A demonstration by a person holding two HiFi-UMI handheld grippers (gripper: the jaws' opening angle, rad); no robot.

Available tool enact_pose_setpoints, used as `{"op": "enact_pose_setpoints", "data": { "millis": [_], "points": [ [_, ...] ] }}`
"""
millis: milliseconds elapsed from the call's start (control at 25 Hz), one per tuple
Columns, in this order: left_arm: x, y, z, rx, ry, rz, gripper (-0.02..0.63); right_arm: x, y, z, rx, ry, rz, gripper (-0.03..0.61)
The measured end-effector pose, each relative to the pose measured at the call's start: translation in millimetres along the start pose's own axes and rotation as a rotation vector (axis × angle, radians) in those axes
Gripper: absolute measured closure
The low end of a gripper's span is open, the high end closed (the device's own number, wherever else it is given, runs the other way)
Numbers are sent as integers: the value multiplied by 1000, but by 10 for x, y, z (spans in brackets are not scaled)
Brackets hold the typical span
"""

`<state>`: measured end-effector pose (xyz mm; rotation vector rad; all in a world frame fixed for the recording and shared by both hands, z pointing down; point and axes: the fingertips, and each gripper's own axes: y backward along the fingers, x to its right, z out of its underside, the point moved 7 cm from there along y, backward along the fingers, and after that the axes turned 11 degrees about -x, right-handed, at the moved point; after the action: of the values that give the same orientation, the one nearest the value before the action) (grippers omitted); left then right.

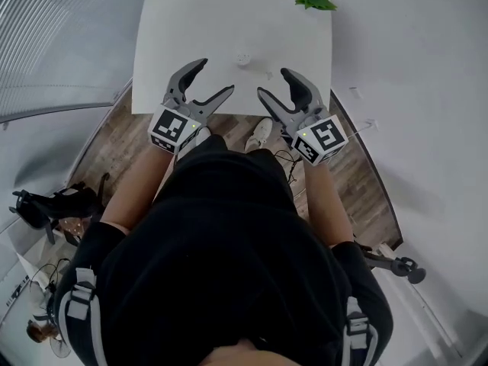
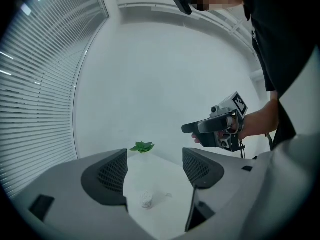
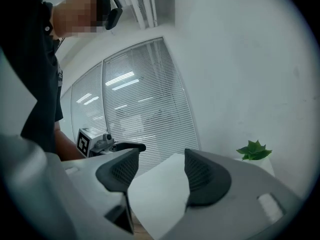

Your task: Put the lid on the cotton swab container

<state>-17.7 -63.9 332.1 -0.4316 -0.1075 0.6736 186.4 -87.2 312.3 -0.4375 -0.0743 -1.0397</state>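
White table (image 1: 191, 29) ahead; left gripper (image 1: 215, 76) and right gripper (image 1: 273, 82) hover at its near edge, jaws wide, empty. Container (image 1: 243, 58) sits mid-table, a speck (image 1: 268, 75) just beside it, possibly the lid. Nothing grasped: whole job remains.

The cotton swab container (image 1: 243, 58) is a small, round, white tub. It stands upright near the middle of the white desk (image 1: 191, 44). Near it, not touching, lies a tiny pale piece (image 1: 268, 75), too small to tell whether it is the lid.
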Motion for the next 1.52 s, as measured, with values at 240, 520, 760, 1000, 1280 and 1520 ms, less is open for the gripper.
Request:
{"op": "enact_pose_setpoints", "data": {
  "millis": [240,520,760,1000,1280,1520],
  "points": [
    [1,-360,-45,-42,4,-55,282,451,-36,99,-40,-10,-83,295],
    [1,-723,-11,-65,-18,-49,282,910,-168,290,-68,-66,-128,302],
    [-378,-860,345,-127,-69,47,282,1019,-661,467,-119,-74,-102,304],
    [-626,-1095,896,-142,-111,135,284,1161,-1050,777,-112,-168,-33,312],
    [-871,-1462,1424,-190,-191,261,284,1404,-1409,1057,-114,-210,7,313],
    [-887,-1770,1717,-244,-249,372,282,1542,-1550,1180,-125,-224,1,313]
  ]
}}
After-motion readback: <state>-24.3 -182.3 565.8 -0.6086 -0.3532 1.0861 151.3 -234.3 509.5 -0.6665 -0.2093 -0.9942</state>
